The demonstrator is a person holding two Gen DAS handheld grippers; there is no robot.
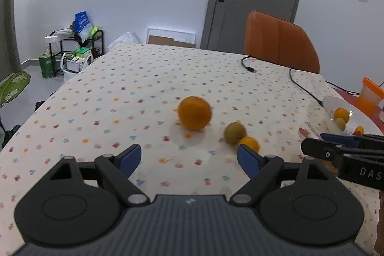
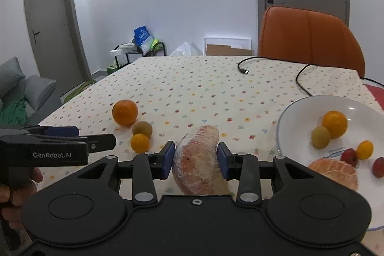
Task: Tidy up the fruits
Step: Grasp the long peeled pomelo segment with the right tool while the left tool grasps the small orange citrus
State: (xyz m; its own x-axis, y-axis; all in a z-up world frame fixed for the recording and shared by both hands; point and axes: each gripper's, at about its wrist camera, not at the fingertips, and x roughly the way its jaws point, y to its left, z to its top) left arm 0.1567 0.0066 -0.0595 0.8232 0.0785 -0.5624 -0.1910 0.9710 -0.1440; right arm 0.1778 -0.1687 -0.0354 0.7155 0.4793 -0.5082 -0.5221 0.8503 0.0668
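My right gripper [image 2: 195,157] is shut on a plastic-wrapped pomelo wedge [image 2: 195,160], held above the table just left of a white plate [image 2: 288,116]. The plate holds an orange [image 2: 334,124], a greenish fruit [image 2: 320,136], a small yellow fruit, red berries and a peeled citrus piece [image 2: 336,172]. On the cloth to the left lie a large orange [image 1: 195,116] [image 2: 124,112], a green-brown fruit [image 1: 234,132] [image 2: 142,129] and a small orange fruit [image 1: 250,143] [image 2: 140,142]. My left gripper [image 1: 189,157] is open, empty, just short of these three.
A black cable [image 2: 242,66] lies across the far side of the flowered tablecloth [image 1: 120,100]. An orange chair [image 2: 309,40] stands behind the table. An orange cup [image 1: 369,97] sits beyond the plate. A hand [image 2: 14,188] holds the left gripper's handle.
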